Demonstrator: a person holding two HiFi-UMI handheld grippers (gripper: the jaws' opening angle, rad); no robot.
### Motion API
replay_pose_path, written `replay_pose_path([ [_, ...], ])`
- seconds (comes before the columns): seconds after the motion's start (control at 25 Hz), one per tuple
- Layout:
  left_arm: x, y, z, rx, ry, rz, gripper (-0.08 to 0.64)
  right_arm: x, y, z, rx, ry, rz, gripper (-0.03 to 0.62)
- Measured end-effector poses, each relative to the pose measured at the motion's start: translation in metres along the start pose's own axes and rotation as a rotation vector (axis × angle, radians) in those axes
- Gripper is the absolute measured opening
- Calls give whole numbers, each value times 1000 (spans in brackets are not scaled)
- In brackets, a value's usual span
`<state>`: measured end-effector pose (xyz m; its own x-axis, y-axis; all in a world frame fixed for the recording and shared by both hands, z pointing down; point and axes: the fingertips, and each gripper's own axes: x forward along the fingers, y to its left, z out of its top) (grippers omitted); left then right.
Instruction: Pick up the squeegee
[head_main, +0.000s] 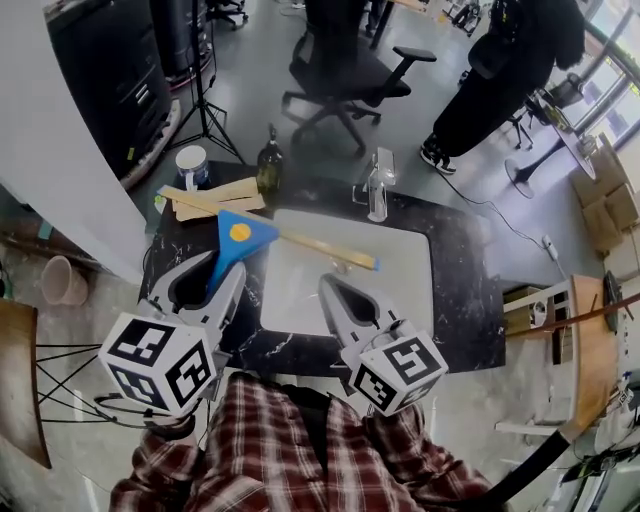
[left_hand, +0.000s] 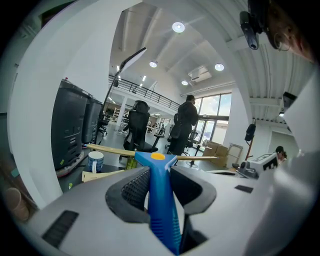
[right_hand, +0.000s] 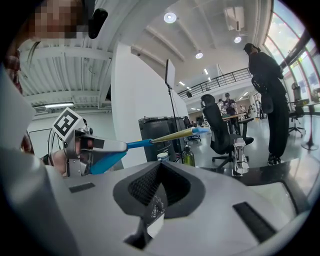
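Left gripper (head_main: 226, 262) fingers pinch the squeegee (head_main: 240, 235) handle; right gripper (head_main: 330, 283) fingers pressed together, empty. If you swing, its long blade could clip the far bottle (head_main: 269, 165).

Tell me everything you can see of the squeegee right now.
The squeegee has a blue, plastic-looking handle that widens to a triangular head with a yellow dot, and a long yellowish blade bar across it. The left gripper clamps the handle between its fingers. The blade is held in the air over the dark counter and white sink.
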<state>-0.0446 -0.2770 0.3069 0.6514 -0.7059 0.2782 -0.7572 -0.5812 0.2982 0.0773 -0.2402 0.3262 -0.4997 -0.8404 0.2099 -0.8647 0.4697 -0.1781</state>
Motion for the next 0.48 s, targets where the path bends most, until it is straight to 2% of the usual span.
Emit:
replay_pose_path([
  [0.48, 0, -1, 1, 17, 5, 18, 141, 2, 4, 5, -5, -9, 38, 11],
])
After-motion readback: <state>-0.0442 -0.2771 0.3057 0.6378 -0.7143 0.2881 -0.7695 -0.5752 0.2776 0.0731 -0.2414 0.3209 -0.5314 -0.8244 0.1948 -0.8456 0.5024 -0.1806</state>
